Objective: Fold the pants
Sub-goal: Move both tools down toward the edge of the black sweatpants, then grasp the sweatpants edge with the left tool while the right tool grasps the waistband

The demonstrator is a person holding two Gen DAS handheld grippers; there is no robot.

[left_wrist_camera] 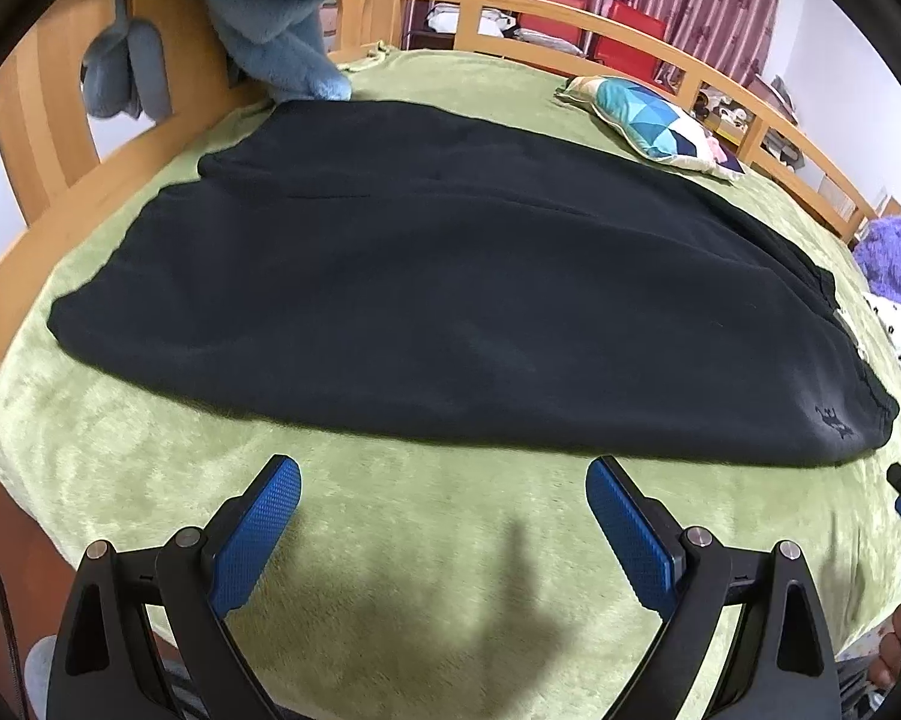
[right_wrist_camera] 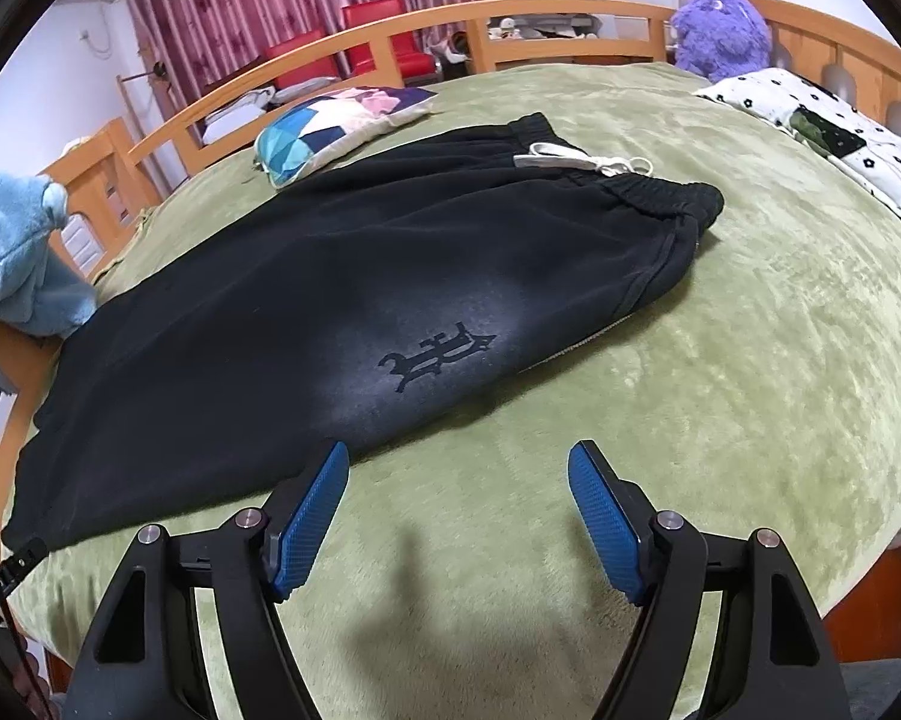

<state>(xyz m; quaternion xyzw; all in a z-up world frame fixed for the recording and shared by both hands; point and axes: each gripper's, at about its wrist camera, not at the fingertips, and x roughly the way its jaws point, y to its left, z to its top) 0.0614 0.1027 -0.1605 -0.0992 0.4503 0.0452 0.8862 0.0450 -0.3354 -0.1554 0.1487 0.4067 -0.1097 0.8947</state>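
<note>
Black pants (left_wrist_camera: 426,312) lie flat on a green blanket (left_wrist_camera: 438,540), folded lengthwise with one leg over the other. In the right wrist view the pants (right_wrist_camera: 306,300) show a dark emblem (right_wrist_camera: 435,354) near the hip, an elastic waistband (right_wrist_camera: 654,192) at the far right and a white drawstring (right_wrist_camera: 582,161). My left gripper (left_wrist_camera: 443,477) hovers open just short of the pants' near edge, nothing between its blue pads. My right gripper (right_wrist_camera: 457,463) is open too, its left finger (right_wrist_camera: 318,504) at the pants' near edge below the emblem.
A blue plush toy (left_wrist_camera: 294,12) sits at the leg end by the wooden bed frame (left_wrist_camera: 42,120). A geometric-patterned pillow (left_wrist_camera: 654,120) lies behind the pants, a purple plush (right_wrist_camera: 720,30) and a spotted white pillow (right_wrist_camera: 822,132) beyond the waistband. The wooden rail (right_wrist_camera: 510,18) rings the bed.
</note>
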